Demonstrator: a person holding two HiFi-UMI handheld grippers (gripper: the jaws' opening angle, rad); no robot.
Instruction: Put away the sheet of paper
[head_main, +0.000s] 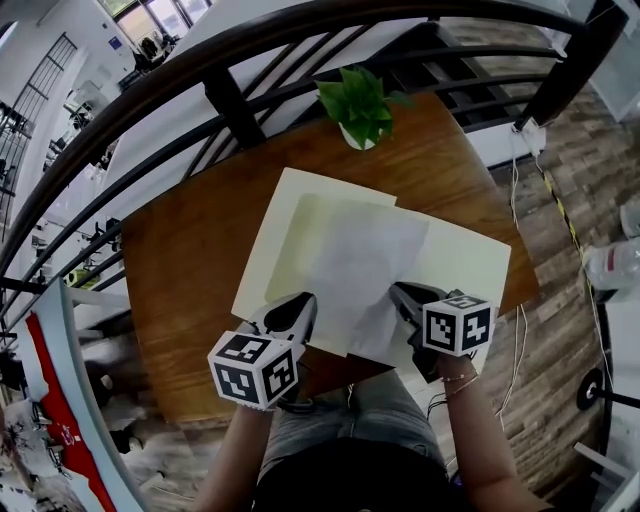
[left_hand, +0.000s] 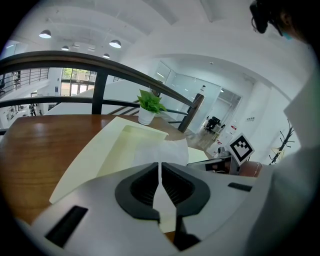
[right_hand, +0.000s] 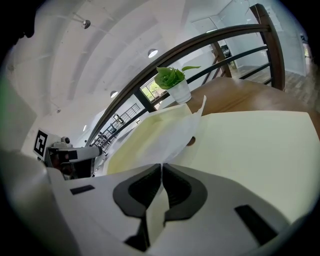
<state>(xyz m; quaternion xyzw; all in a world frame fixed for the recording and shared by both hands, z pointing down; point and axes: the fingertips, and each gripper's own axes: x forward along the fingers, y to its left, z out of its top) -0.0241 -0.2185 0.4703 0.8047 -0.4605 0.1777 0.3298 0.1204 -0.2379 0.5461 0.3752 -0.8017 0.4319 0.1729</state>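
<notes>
Clamping shut on white paper sheet's (head_main: 365, 262) near edge, left gripper (head_main: 303, 303) and right gripper (head_main: 405, 296) are holding it stretched forward over open cream folder (head_main: 272, 240).

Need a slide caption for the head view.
Left gripper and right gripper each pinch the near edge of the sheet of paper over an open folder on the table.

Brown wooden counter (head_main: 170, 290) sits against a dark curved railing (head_main: 225, 100) with upright bars. A small green potted plant (head_main: 360, 110) in a white pot stands at the counter's far edge. Floor (head_main: 570, 330) to the right is grey-brown wood plank, with cables (head_main: 516, 190) trailing across it; beyond the railing are white walls, round ceiling lights (left_hand: 45, 34) lit, and daylight through tall windows (left_hand: 75, 87).
</notes>
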